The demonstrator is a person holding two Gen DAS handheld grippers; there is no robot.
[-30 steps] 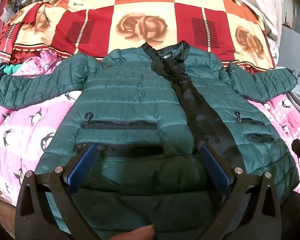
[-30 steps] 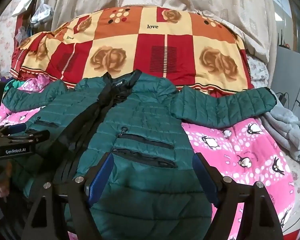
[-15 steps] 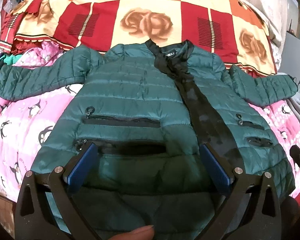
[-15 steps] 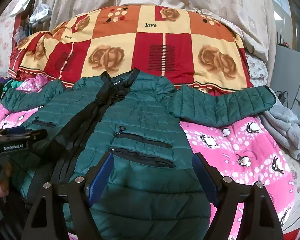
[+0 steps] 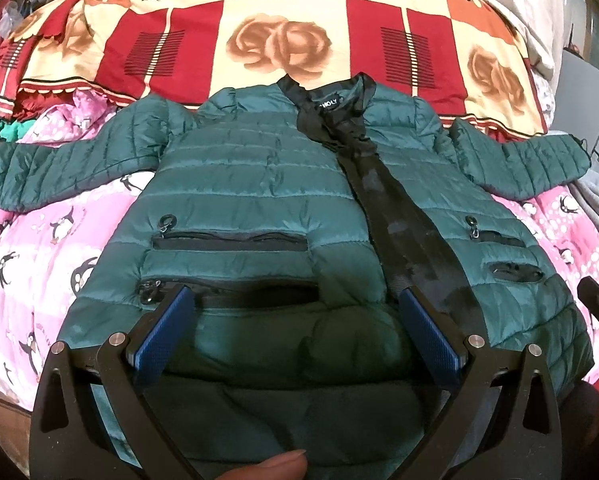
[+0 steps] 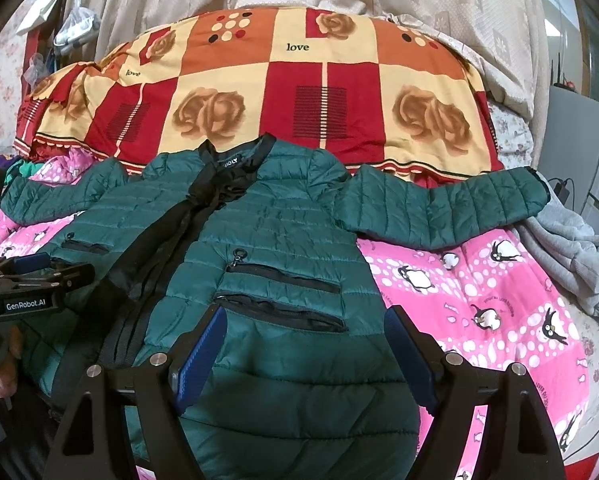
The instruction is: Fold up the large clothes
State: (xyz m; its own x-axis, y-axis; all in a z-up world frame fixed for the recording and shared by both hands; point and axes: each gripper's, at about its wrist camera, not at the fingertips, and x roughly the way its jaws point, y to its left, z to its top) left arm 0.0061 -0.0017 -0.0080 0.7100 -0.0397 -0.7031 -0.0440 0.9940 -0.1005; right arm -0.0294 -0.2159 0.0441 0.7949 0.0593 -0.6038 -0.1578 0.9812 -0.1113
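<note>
Green puffer jacket (image 5: 259, 184) lies flat on the bed, sleeves spread. Left gripper (image 5: 295, 320) and right gripper (image 6: 303, 340) hover over its hem, jaws released, grasping nothing.

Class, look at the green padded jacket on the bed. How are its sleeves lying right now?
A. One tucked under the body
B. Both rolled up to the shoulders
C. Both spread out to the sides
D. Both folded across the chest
C: the jacket lies front up, with its left-hand sleeve and right-hand sleeve each stretched outward over the pink blanket.
</note>
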